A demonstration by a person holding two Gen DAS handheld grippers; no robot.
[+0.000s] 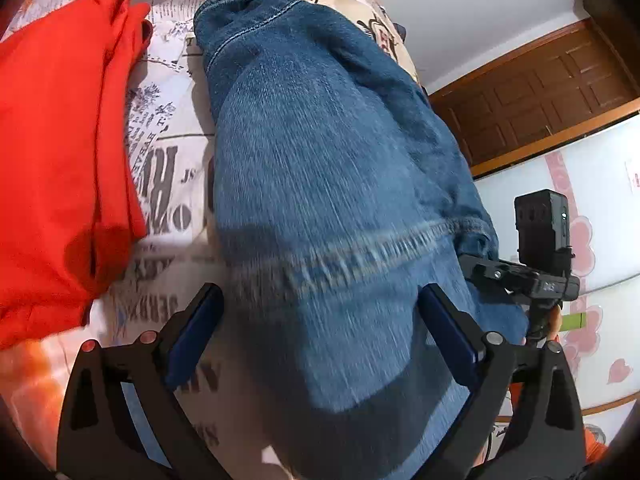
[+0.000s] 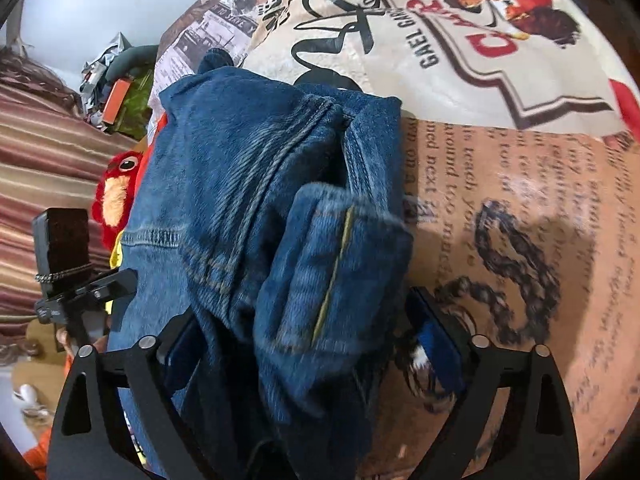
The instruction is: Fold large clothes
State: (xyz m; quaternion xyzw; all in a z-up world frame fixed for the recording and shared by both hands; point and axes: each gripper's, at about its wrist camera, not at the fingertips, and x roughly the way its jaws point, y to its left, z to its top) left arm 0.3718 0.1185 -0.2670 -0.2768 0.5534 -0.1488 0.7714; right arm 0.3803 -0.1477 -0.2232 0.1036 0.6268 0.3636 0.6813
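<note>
A pair of blue denim jeans (image 1: pixel 320 168) lies folded lengthwise on a bed with a newspaper-print cover (image 1: pixel 168 112). My left gripper (image 1: pixel 320 320) is open, its jaws wide apart on either side of the jeans' hem end, which lies blurred between them. In the right wrist view the jeans (image 2: pixel 248 184) are bunched, with a folded flap (image 2: pixel 332 272) in front. My right gripper (image 2: pixel 308 344) is open, with the denim between its spread jaws. The other gripper shows at each view's edge (image 1: pixel 532 276) (image 2: pixel 76 280).
A red garment (image 1: pixel 60 152) lies folded on the bed left of the jeans. A red plush toy (image 2: pixel 118 196) and clutter sit beyond the jeans. A striped blanket (image 2: pixel 40 152) is at the left. A wooden door (image 1: pixel 540 92) and a white wardrobe (image 1: pixel 580 216) stand beside the bed.
</note>
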